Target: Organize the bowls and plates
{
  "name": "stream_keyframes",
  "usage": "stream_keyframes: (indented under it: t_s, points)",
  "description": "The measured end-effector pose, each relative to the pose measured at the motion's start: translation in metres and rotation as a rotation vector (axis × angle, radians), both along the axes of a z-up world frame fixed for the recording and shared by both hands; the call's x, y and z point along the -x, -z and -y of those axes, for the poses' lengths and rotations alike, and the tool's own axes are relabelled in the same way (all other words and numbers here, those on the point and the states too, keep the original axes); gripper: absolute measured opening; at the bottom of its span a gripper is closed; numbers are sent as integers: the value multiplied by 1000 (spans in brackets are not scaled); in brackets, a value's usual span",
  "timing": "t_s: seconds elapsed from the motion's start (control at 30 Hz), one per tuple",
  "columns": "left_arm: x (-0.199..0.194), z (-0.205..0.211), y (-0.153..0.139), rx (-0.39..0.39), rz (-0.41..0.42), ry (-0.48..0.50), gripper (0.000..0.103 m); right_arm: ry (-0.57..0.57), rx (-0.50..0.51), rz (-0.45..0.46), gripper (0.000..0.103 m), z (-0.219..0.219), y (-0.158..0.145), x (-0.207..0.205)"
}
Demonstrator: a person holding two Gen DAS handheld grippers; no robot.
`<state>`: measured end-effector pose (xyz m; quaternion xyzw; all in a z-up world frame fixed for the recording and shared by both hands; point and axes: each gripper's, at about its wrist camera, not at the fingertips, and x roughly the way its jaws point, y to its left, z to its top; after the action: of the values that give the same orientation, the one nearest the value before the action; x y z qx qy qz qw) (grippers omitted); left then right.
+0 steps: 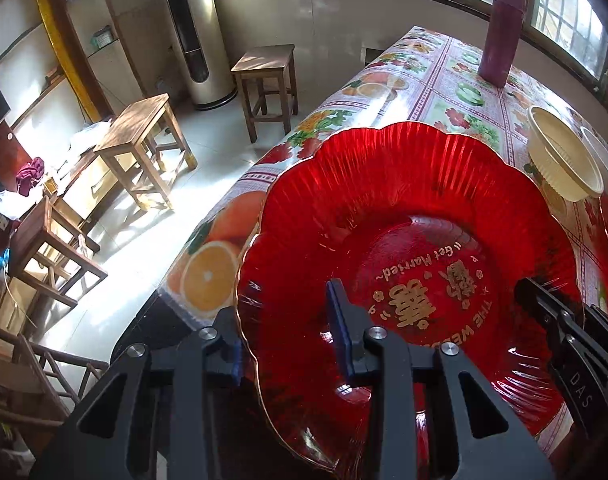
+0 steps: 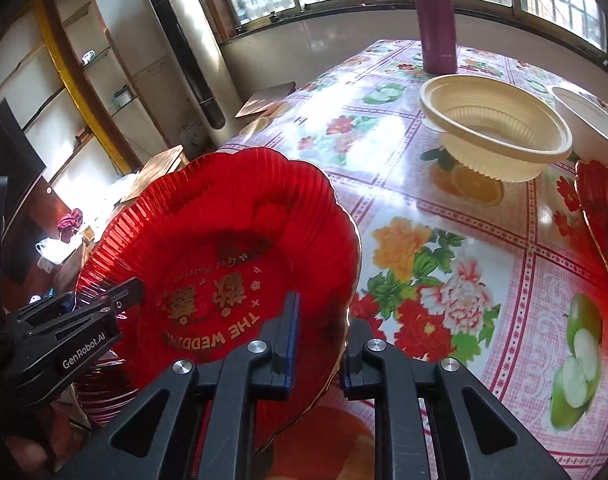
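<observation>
The second red scalloped plastic plate point(image 2: 602, 232) is cut off by the right edge of the right wrist view, as is the white plastic bowl point(image 2: 588, 120) (only part of its rim shows). The tall purple flask point(image 2: 436, 20) loses its top at the upper edge.
</observation>
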<state>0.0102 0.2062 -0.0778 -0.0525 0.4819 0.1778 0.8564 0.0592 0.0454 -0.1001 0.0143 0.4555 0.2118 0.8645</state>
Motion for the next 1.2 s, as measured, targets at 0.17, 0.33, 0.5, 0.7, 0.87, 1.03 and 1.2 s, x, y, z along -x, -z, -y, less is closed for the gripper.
stream_keyframes:
  t_s: [0.17,0.33,0.5,0.7,0.87,1.03,1.2]
  points:
    - [30,4,-10,-54,28,8,42,0,-32,20,32,18,-20,16]
    - [71,16,-61,-165,206,22,62,62,-71,180,66,79,-64,46]
    - [75,65,-119,-73,395,195,85,145,-103,281,76,156,-92,64]
    - [19,158,-118,77,321,469,86,250,-183,274,80,239,-90,70]
    - [-40,218,-79,193,161,537,86,323,-328,164,81,284,-65,55]
    - [-74,249,-39,284,-3,518,86,407,-460,50,80,310,-36,31]
    - [-95,254,-23,314,-60,476,86,462,-529,-24,81,321,-18,16]
